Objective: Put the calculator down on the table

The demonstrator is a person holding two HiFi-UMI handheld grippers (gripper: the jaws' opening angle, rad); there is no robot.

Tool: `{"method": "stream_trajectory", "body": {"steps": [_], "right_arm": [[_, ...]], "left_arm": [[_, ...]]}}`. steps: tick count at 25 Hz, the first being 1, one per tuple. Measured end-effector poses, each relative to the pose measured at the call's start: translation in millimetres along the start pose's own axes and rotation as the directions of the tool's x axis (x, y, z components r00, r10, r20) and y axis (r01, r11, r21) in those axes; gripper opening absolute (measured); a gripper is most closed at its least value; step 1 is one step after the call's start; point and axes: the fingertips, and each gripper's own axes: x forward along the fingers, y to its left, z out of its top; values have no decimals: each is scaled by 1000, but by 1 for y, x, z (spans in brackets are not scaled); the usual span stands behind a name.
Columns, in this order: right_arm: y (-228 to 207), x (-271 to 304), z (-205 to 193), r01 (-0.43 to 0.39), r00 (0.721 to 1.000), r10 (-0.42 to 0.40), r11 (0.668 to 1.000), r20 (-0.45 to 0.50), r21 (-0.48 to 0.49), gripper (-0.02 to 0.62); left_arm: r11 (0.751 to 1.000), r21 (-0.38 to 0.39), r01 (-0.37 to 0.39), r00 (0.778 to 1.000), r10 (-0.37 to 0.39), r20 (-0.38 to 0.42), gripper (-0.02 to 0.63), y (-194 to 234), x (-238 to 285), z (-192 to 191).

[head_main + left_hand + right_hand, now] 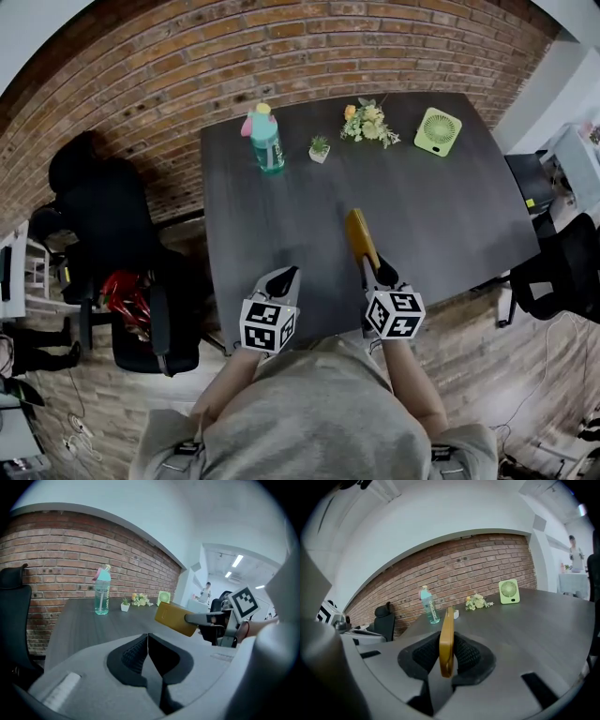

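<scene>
— Brick wall point(141, 75) is seen behind a dark table point(281, 206); what is laid out on it?

— Along the far edge, a teal water bottle point(266, 141), a small potted plant point(320, 148), a bunch of flowers point(370, 122) and a green fan point(438, 130) are set. All are well apart from the grippers. A black chair point(103, 216) is parked at the table's left side.

— Where is the calculator found?

— The yellow calculator point(361, 239) is clamped by the right gripper point(378, 270). Its near end is pinched between the two pads, and the rest is carried forward over the near part of the table. In the right gripper view it is seen edge-on and upright. In the left gripper view it is shown as a slanted yellow slab against the table top. Whether the table is touched by it cannot be made out.

— And the other tool?

— The left gripper point(284, 278) is held just beside the right one, at the table's near edge. Its jaws are pressed together, and nothing is caught between them.
</scene>
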Motion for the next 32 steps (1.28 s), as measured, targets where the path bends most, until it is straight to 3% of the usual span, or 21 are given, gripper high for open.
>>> {"method": "stream_trajectory", "body": {"steps": [21, 32], "right_arm": [[8, 80, -51, -99, 981, 74, 986, -177, -137, 84], [9, 89, -66, -102, 975, 70, 984, -210, -145, 84]], "left_arm": [[987, -76, -142, 990, 142, -3, 18, 31, -13, -16], [986, -81, -147, 989, 146, -9, 18, 33, -14, -20]]}}
